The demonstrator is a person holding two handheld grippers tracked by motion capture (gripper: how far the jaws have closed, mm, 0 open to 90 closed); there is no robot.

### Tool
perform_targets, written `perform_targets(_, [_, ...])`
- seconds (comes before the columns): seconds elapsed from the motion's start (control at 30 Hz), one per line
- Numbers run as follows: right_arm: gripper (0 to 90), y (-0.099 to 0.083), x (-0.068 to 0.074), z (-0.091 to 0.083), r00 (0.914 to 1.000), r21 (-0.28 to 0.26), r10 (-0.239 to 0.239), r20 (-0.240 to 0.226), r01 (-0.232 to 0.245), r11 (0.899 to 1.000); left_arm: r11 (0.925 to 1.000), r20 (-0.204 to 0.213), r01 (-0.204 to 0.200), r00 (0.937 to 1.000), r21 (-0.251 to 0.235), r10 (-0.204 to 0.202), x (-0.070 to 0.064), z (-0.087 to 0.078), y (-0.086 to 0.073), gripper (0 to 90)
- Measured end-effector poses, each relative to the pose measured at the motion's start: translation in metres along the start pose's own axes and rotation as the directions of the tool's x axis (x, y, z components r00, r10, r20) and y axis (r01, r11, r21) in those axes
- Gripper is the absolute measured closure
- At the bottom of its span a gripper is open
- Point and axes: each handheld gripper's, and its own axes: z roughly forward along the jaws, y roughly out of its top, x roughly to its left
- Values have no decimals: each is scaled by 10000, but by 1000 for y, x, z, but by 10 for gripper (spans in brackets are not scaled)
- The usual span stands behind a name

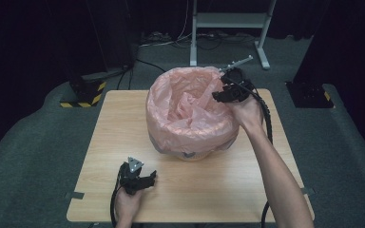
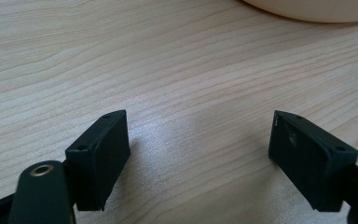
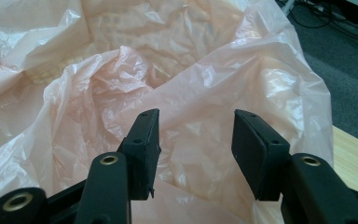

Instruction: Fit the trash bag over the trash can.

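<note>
A round bin lined with a crinkled pink plastic bag [image 1: 190, 111] stands at the back middle of the wooden table [image 1: 123, 123]. My right gripper [image 1: 220, 94] hovers at the bag's right rim, pointing left into it. In the right gripper view it [image 3: 196, 140] is open, with the pink bag [image 3: 121, 79] billowing just beyond and under its jaws; nothing is pinched. My left gripper [image 1: 150, 179] rests low near the table's front left. It [image 2: 198, 149] is open over the bare table [image 2: 168, 70], and the bin's pale base [image 2: 307, 9] shows at the top edge.
Grey carpet surrounds the table. A metal stand frame [image 1: 228, 21] is behind the bin on the floor, and a black post with a yellow-black striped foot [image 1: 83, 97] stands at the back left. The right gripper's cable [image 1: 267, 123] trails along the forearm.
</note>
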Motion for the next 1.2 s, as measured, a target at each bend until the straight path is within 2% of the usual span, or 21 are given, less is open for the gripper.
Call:
perform_targets(0.23, [521, -8, -6, -3, 9995, -262, 221, -205, -227, 9994, 10000, 0, -1, 10000, 6, 1, 0, 0, 0, 204])
perform_targets(0.73, [516, -13, -8, -16, 9997, -816, 160, -171, -173, 9965, 10000, 8, 26, 10000, 0, -26, 0, 0, 0, 204])
perform_targets(1.2, [514, -18, -12, -27, 9996, -1032, 227, -163, -243, 9944, 10000, 7, 17, 10000, 2, -17, 0, 0, 0, 204])
